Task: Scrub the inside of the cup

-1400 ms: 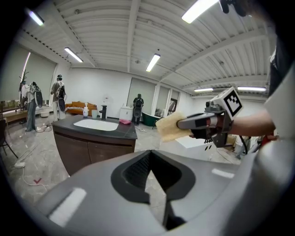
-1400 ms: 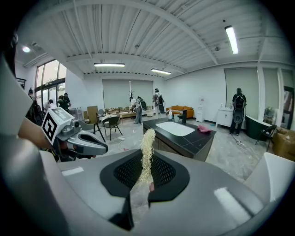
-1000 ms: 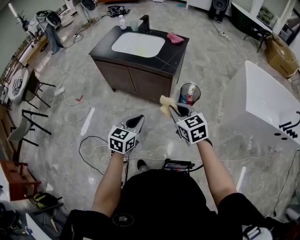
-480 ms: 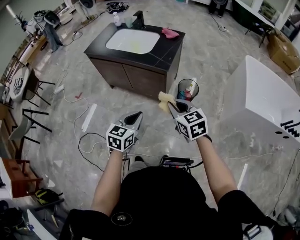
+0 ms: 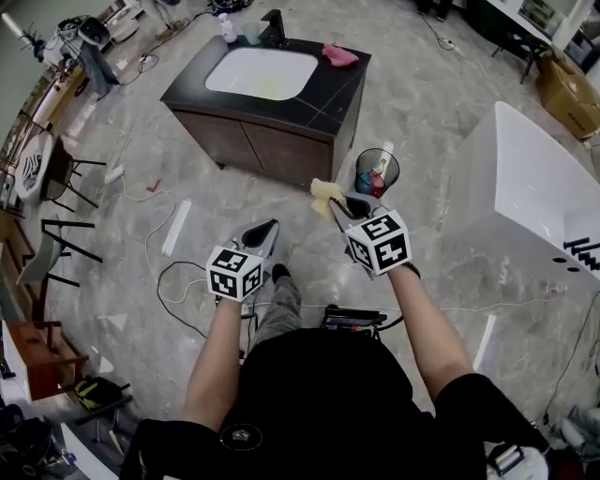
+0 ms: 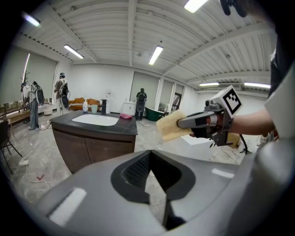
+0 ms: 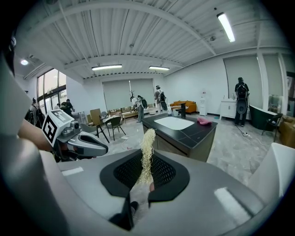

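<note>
The pale green cup [image 5: 253, 33] stands at the far edge of the black sink counter [image 5: 309, 98], next to the faucet [image 5: 275, 26]; it also shows small in the left gripper view [image 6: 94, 109]. My right gripper [image 5: 333, 202] is shut on a yellow sponge [image 5: 324, 196], seen edge-on between its jaws [image 7: 146, 145]. My left gripper [image 5: 266, 228] is shut with nothing in it [image 6: 151, 156]. Both are held in mid-air over the floor, well short of the cabinet. The left gripper view shows the right gripper [image 6: 182, 123] and the sponge [image 6: 170, 126].
A white basin [image 5: 261, 73] is set in the counter, with a pink cloth [image 5: 339, 54] and a bottle [image 5: 228, 28] on it. A mesh waste bin [image 5: 377, 172] stands by the cabinet corner. A white bathtub [image 5: 525, 187] is at right. Cables [image 5: 178, 281] lie on the floor.
The sink cabinet has come a little nearer and a leg has stepped forward under the grippers. Both grippers moved with me; the sponge stays gripped.
</note>
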Demonstrator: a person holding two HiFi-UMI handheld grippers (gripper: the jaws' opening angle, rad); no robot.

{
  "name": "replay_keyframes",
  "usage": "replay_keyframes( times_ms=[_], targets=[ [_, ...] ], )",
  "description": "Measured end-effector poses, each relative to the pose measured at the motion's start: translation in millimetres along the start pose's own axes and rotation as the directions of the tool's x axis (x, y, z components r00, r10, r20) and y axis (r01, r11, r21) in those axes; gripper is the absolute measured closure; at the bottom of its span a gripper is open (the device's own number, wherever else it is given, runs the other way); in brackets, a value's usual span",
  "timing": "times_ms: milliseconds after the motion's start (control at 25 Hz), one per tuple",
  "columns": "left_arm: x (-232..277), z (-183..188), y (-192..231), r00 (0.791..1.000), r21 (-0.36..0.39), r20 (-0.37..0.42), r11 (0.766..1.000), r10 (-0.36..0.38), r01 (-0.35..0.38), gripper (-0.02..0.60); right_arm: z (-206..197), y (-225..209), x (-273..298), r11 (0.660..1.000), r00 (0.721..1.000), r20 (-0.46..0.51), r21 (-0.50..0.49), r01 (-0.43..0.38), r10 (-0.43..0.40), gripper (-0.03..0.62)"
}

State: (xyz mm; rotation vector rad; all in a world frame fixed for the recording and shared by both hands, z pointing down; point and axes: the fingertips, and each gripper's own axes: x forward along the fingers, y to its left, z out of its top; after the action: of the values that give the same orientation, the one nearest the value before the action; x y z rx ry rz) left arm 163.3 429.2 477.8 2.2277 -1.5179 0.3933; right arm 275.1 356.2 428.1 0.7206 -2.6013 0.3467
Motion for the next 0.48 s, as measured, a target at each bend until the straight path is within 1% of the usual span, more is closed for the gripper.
replay_keyframes(
  times_ms=[160,480],
  targets=[
    [16.3,4.7,26.2,1.0,-0.009,-0.001,1.0,-0.022,0.022,0.581,7.8,-8.0,27.0,1.0,1.0,-0.016,0.004,0.016,-0.016,0.551],
    [49.5,30.8,107.2,0.998,-0.017,-0.009,0.997,-0.069,0.069,0.581,44.5,-26.1,98.9,0.998,0.997,-0.035,0.017,0.068,-0.067,0.551]
  ],
)
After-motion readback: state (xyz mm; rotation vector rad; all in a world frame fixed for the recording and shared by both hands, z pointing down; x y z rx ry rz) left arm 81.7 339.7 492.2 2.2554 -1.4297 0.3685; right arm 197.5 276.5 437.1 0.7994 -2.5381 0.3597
